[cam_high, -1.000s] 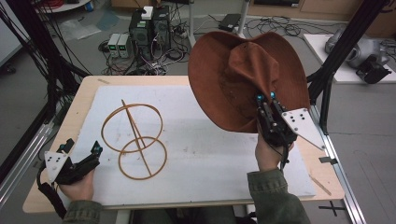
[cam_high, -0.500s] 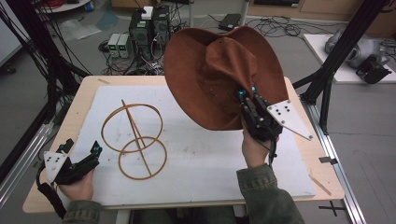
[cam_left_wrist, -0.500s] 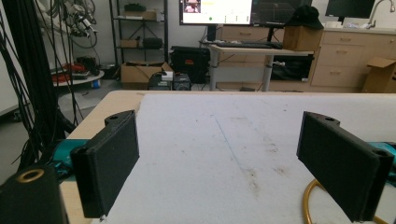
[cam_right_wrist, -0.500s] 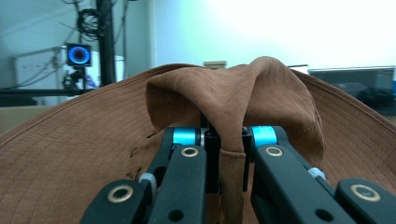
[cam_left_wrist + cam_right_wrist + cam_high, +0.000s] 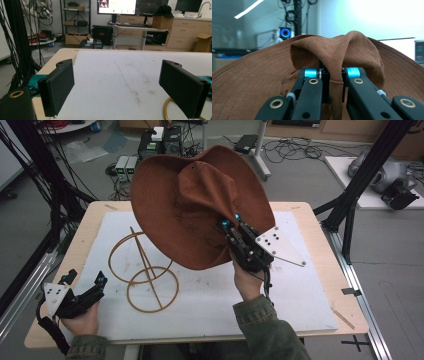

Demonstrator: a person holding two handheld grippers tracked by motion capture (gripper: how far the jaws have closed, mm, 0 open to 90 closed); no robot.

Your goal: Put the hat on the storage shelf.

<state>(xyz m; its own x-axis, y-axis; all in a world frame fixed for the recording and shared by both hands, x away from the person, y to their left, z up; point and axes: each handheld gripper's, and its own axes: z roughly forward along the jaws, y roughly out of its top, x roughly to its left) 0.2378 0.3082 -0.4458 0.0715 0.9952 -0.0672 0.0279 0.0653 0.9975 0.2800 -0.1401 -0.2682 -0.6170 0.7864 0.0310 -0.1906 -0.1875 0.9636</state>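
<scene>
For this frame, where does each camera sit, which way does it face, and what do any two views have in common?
High view: above the person's side, looking forward and down on the table; both forearms, left claw, right claw.
Left gripper view: low on the left claw, facing across the table; open jaws.
Right gripper view: on the right claw, facing the pinched brown hat.
Shared: hat in high and right views; wire hat stand in high and left views.

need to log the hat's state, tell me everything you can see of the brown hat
The brown hat is a wide-brimmed, soft, suede-like fabric hat with stitched rings on the brim. Its crown is crumpled, a fold pinched between the shut jaws of the right gripper. It hangs tilted in the air above the table, over the wire stand, apart from it.
</scene>
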